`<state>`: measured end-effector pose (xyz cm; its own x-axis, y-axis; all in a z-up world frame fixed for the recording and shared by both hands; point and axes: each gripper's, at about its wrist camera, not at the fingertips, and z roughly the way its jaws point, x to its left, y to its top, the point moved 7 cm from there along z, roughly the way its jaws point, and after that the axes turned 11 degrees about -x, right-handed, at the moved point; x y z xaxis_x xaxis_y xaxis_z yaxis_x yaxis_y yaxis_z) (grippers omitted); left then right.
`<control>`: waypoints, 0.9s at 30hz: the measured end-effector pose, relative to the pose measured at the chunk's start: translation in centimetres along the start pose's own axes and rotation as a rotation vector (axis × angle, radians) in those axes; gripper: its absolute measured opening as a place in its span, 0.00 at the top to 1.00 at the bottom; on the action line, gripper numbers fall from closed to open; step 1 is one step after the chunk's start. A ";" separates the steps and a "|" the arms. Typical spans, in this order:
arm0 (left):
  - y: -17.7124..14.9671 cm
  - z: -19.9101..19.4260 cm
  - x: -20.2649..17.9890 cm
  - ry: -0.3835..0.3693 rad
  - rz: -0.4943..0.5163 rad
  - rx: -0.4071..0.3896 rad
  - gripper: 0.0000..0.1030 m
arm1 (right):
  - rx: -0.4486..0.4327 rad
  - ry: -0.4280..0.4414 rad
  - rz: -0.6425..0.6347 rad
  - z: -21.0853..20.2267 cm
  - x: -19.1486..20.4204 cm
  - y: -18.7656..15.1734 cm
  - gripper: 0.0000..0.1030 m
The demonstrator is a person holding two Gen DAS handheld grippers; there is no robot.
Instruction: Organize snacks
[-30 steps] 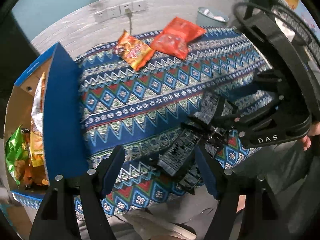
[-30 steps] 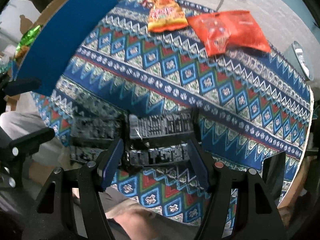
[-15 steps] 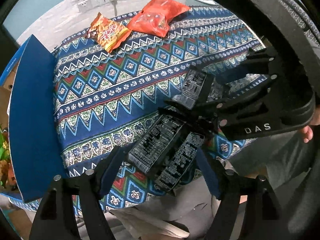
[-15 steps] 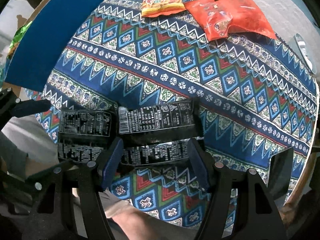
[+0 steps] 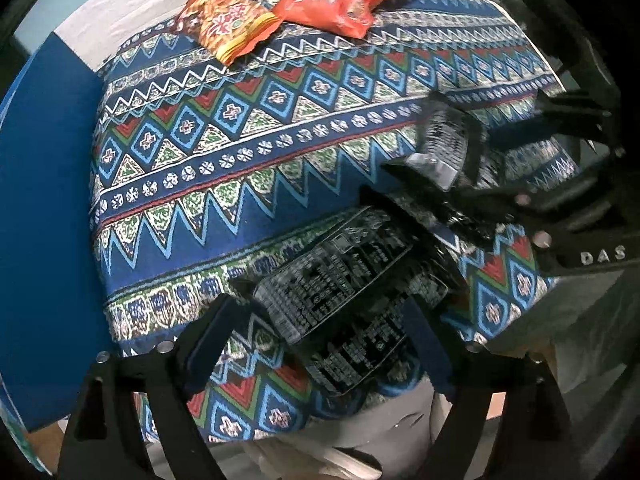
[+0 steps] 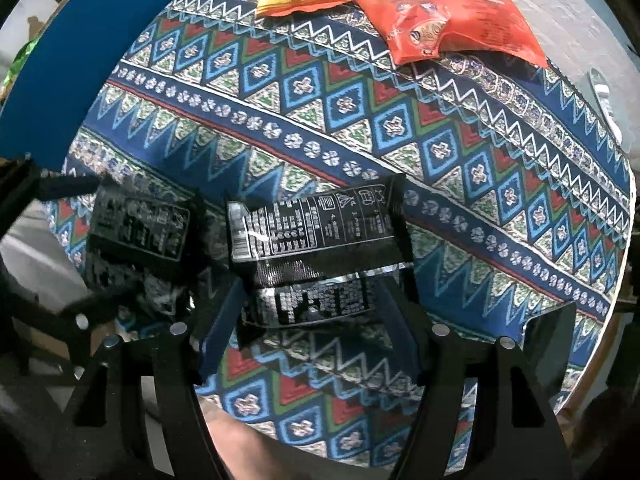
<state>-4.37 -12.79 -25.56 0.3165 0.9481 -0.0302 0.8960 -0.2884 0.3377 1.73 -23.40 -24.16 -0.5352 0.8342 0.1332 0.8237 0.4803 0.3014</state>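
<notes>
Now both grippers have closed in on the black packs at the tabletop's point(image 5: 248, 184) near edge. Left gripper point(image 5: 320, 320) is narrow on one pack point(image 5: 336, 280); right gripper point(image 6: 308, 300) clamps the other point(image 6: 316, 232). Orange bag point(image 5: 228, 24) and red bag point(image 5: 344, 0) wait at the far edge. Box point(image 5: 44, 200) sits left, likely the drop spot.

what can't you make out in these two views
- Black packet print, left wrist view: too small and blurred to read.
- Second black packet, right wrist view: motion-blurred, lower part behind the left gripper.
- Blue box contents, left wrist view: hidden by its wall.
- Right gripper fingertips, left wrist view: blurred.
</notes>
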 end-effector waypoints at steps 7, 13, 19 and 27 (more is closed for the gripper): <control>1.7 1.4 1.7 0.033 -0.033 -0.029 0.11 | 0.020 -0.052 -0.012 0.0 -2.7 -0.5 0.33; 4.1 2.7 3.4 0.072 -0.057 -0.056 0.09 | 0.011 -0.078 0.036 0.3 -6.0 -0.3 0.32; 5.9 2.8 5.5 0.077 -0.117 -0.062 0.09 | -0.041 -0.093 0.152 -2.1 -9.9 0.2 0.32; 8.2 1.4 6.1 0.027 -0.164 -0.091 0.10 | -0.045 -0.144 0.280 -3.4 -13.7 -1.4 0.32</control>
<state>5.38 -9.53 -24.29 0.1589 0.9850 -0.0667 0.9025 -0.1175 0.4144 7.30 -36.41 -23.16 -0.2545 0.9635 0.0828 0.9242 0.2171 0.3142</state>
